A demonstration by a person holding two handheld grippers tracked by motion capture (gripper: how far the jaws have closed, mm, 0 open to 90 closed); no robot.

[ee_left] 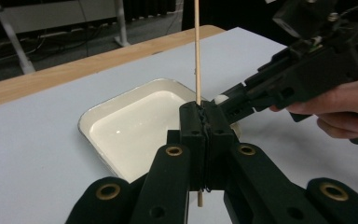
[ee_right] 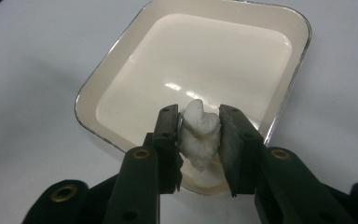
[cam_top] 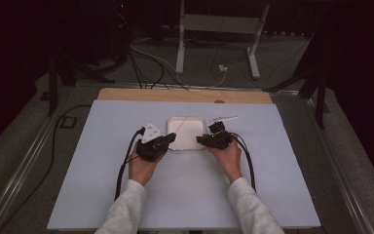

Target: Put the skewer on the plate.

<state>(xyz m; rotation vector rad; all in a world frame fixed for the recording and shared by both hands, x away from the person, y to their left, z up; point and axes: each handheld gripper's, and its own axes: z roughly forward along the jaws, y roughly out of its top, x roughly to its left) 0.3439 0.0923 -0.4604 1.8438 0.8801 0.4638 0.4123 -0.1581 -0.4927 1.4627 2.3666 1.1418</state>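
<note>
A shallow white square tray (cam_top: 185, 134) sits mid-table on the pale mat. My left gripper (cam_top: 171, 140) is at its left edge, shut on a thin wooden skewer (ee_left: 197, 46) that stands upright through the jaws of the left gripper (ee_left: 205, 114). My right gripper (cam_top: 201, 140) is at the tray's right edge. In the right gripper view its jaws (ee_right: 200, 114) pinch a soft white lump (ee_right: 196, 137) over the near corner of the tray (ee_right: 205, 56). The left gripper view shows the right gripper (ee_left: 226, 100) with the lump (ee_left: 220, 99) close beside the skewer, above the tray (ee_left: 135, 126).
A short white stick-like item (cam_top: 224, 118) lies on the mat just beyond the right gripper. A wooden board edge (cam_top: 185, 95) runs along the table's far side. Cables and a white stand (cam_top: 216, 24) are on the floor behind. Bare mat (cam_top: 190, 200) lies between the forearms.
</note>
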